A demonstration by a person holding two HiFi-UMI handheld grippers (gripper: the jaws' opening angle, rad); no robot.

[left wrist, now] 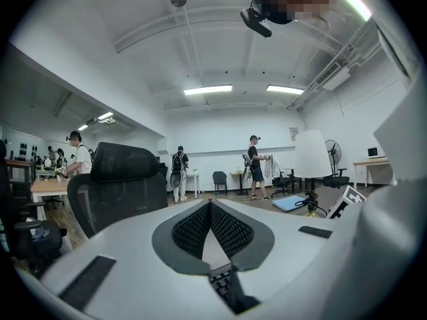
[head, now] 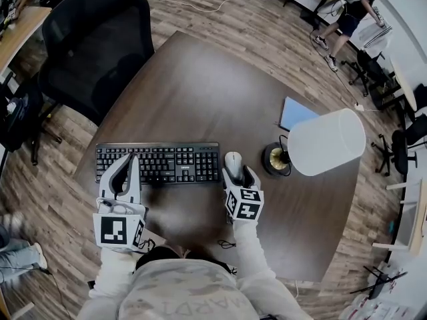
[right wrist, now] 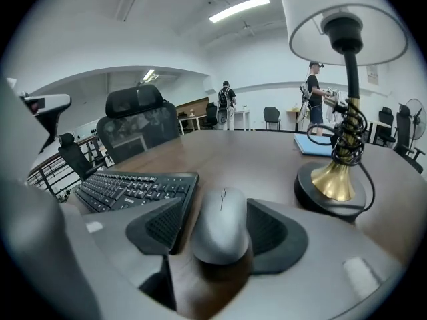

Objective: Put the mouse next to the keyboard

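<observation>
A grey mouse (head: 233, 160) (right wrist: 221, 222) lies on the dark wooden table (head: 200, 92), just right of the black keyboard (head: 160, 163) (right wrist: 133, 187). My right gripper (head: 239, 172) (right wrist: 217, 231) is shut on the mouse, its pads pressed against both sides of the rear half. My left gripper (head: 131, 160) (left wrist: 211, 205) is shut and empty, its tips meeting over the left part of the keyboard (left wrist: 223, 285), whose keys show below the jaws.
A table lamp (head: 325, 142) (right wrist: 337, 172) with a white shade and a brass base stands just right of the mouse. A blue notebook (head: 295, 112) lies behind it. A black office chair (head: 100, 39) is at the table's far left corner. People stand far off.
</observation>
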